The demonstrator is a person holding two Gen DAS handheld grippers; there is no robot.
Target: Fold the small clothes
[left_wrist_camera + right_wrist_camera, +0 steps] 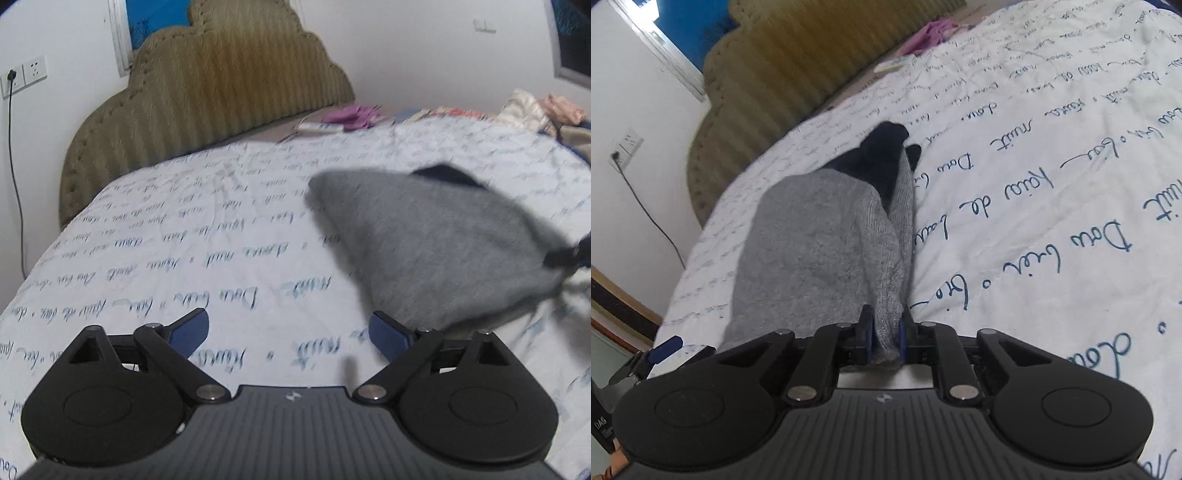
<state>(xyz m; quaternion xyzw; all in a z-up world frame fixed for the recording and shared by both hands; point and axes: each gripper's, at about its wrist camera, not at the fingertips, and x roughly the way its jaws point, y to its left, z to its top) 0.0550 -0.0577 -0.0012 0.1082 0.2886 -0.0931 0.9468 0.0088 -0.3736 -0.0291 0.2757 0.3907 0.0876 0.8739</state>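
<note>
A grey knitted garment [820, 251] with a dark navy end [882, 155] hangs over the white bedsheet [1052, 184]. My right gripper [886, 326] is shut on the garment's near grey edge, with the cloth pinched between its blue pads. In the left wrist view the same garment [424, 240] is blurred at the right, and the right gripper [565, 253] shows at its right edge. My left gripper [288, 321] stands open above the sheet, left of the garment, with nothing between its fingers. One of its blue fingers [665, 349] shows in the right wrist view.
The sheet [184, 258] carries blue script and covers the whole bed. An olive padded headboard [207, 92] stands behind it. A wall socket with a black cable [14, 147] is at the left. Purple cloth [351, 112] and a heap of clothes [535, 110] lie at the far side.
</note>
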